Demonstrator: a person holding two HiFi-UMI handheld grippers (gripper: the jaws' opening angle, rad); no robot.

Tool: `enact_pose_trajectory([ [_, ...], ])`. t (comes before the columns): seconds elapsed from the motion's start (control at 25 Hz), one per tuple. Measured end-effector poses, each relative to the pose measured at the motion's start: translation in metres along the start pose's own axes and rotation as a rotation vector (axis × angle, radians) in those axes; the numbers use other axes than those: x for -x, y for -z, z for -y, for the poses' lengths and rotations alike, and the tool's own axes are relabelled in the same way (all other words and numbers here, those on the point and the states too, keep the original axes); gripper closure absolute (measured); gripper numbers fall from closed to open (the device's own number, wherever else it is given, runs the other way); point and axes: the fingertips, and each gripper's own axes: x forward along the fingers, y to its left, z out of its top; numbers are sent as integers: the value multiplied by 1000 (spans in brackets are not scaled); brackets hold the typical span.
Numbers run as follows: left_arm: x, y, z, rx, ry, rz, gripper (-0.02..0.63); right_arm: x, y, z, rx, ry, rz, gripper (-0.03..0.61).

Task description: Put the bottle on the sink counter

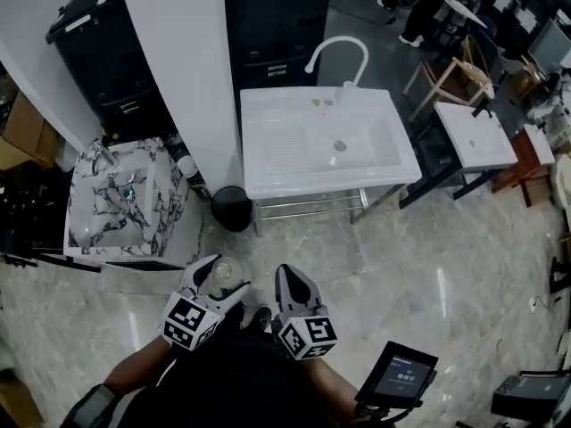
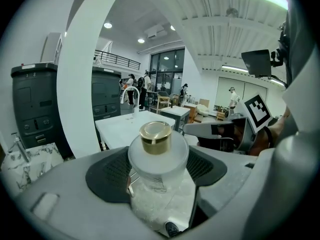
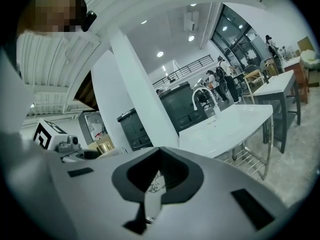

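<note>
The left claw [image 1: 218,275] is clenched on a frosted glass bottle [image 2: 157,164] with a gold cap [image 2: 155,136], its 2 dark pads pressed against either side of the bottle's shoulder, the bottle upright. The right claw [image 1: 291,280] sits just beside it, jaws closed together on nothing. Both are held low over the pale tiled floor [image 1: 428,257], close to the person's body and well apart from the white sink table [image 1: 277,150] with its curved faucet [image 1: 339,53]. A marble-patterned sink [image 1: 125,199] stands to the left, with a round black bin [image 1: 232,209] between the 2 sinks.
</note>
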Motion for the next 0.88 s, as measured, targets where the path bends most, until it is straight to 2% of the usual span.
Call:
enact_pose_trajectory([
  [0.4,-62,-23,-19,-18,74,-12,270,-28,-22,52,-18,85,18,583],
  [0.88,-130,-82,-91,-77,137,16,271,-105,-73,93,-5,167,59,583],
])
